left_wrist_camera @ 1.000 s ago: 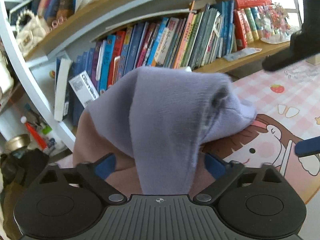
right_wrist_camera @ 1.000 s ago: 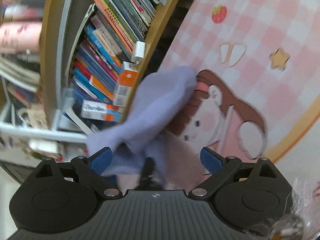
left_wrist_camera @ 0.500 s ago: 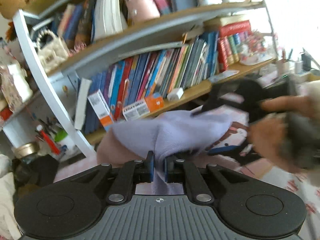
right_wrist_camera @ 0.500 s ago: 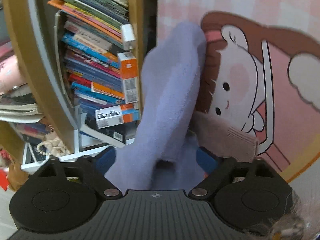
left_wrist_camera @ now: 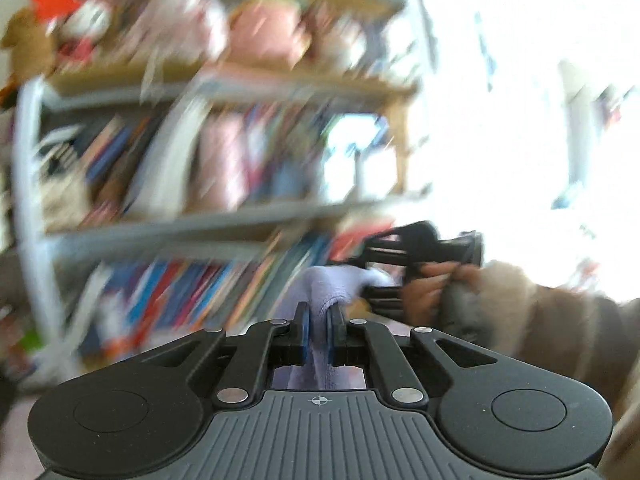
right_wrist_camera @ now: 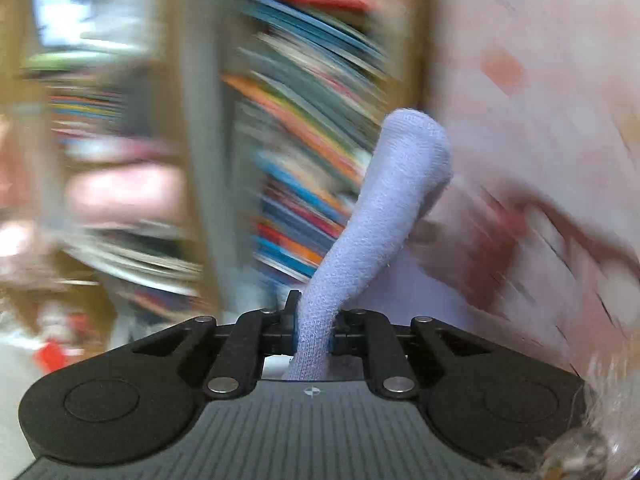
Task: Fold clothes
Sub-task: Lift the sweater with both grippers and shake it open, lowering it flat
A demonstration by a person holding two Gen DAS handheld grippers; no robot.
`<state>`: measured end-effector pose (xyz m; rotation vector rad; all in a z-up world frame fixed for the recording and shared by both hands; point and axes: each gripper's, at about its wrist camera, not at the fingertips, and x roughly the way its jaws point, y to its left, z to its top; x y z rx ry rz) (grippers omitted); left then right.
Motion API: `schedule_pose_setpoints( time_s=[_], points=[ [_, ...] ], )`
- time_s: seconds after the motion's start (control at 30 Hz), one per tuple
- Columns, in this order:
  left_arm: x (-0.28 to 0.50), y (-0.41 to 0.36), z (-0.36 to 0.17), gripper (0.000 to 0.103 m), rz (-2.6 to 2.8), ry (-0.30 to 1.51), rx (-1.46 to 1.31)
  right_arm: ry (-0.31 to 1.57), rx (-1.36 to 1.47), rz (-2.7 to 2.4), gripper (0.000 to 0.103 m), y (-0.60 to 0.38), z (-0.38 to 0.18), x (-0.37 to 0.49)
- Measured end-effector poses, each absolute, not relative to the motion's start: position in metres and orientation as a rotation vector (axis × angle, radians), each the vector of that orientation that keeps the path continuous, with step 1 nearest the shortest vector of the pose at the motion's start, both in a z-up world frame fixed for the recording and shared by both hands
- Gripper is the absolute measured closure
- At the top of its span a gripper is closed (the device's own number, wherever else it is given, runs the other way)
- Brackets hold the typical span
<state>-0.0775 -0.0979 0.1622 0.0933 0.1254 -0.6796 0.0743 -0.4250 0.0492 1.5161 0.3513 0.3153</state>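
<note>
Blurring apparently hides all book [right_wrist_camera: 304, 128] lettering.

Lavender knit sock [right_wrist_camera: 394, 216] between black grippers' blue pads [left_wrist_camera: 305, 330]. Behind it, multicoloured book spines [right_wrist_camera: 304, 152] on a wood-toned shelf [left_wrist_camera: 248, 76]; right of it, a pink checked mat [right_wrist_camera: 532, 92].

Bookshelf [left_wrist_camera: 224, 232] behind the lavender sock [right_wrist_camera: 384, 208] is motion-smeared in both views; book titles unreadable. Sock's lower end hidden under gripper body. Cartoon mat [right_wrist_camera: 540, 160] beside sock blurred, pattern indistinct.
</note>
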Motion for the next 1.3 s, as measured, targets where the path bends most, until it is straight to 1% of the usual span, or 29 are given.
schedule_pose_setpoints(
  time_s=[0.07,0.13,0.2,0.23,0.33,0.4,0.47,0.57,0.63,0.67,0.7,0.83,0.93,1.0,1.07,1.17,1.3],
  points=[
    [-0.083,-0.101,0.183,0.097,-0.784,0.04,0.013,0.208,1.397,0.383,0.092,-0.441,0.107,0.063],
    [-0.088,-0.097,0.196,0.097,-0.869,0.001,-0.059,0.112,1.255,0.454,0.092,-0.45,0.166,0.053],
    [-0.09,-0.089,0.204,0.097,-0.942,-0.012,-0.132,0.098,1.087,0.52,0.092,-0.445,0.217,0.047],
    [-0.09,-0.084,0.204,0.097,-0.96,0.001,-0.162,0.108,1.014,0.54,0.092,-0.439,0.235,0.047],
    [-0.082,-0.071,0.187,0.096,-0.937,0.084,-0.212,0.217,0.839,0.534,0.092,-0.405,0.25,0.061],
    [-0.069,-0.062,0.157,0.096,-0.87,0.221,-0.219,0.349,0.765,0.483,0.092,-0.377,0.227,0.08],
    [-0.054,-0.053,0.12,0.096,-0.793,0.379,-0.214,0.496,0.695,0.425,0.092,-0.349,0.186,0.102],
    [-0.034,-0.041,0.055,0.098,-0.64,0.632,-0.173,0.792,0.585,0.323,0.092,-0.299,0.099,0.134],
    [-0.025,-0.032,0.016,0.099,-0.528,0.768,-0.137,0.938,0.5,0.263,0.092,-0.268,0.05,0.138],
    [-0.027,-0.026,0.002,0.099,-0.483,0.807,-0.141,0.981,0.471,0.261,0.092,-0.254,0.032,0.139],
    [-0.027,-0.019,-0.005,0.099,-0.467,0.832,-0.161,0.995,0.442,0.275,0.092,-0.238,0.021,0.138],
    [-0.024,0.002,-0.017,0.099,-0.416,0.867,-0.18,0.964,0.228,0.3,0.092,-0.178,0.019,0.142],
    [-0.017,0.013,-0.02,0.099,-0.368,0.871,-0.188,0.976,0.198,0.328,0.09,-0.15,0.006,0.162],
    [-0.013,0.022,-0.023,0.099,-0.352,0.877,-0.2,0.982,0.213,0.347,0.08,-0.141,-0.003,0.17],
    [-0.008,0.027,-0.027,0.099,-0.339,0.884,-0.212,0.987,0.24,0.366,0.059,-0.141,-0.001,0.173],
    [-0.009,0.035,-0.031,0.099,-0.308,0.892,-0.224,0.917,0.324,0.409,0.054,-0.173,0.008,0.156],
    [-0.002,0.053,-0.038,0.099,-0.222,0.91,-0.262,0.81,0.314,0.226,0.054,-0.24,0.01,0.144]
  ],
)
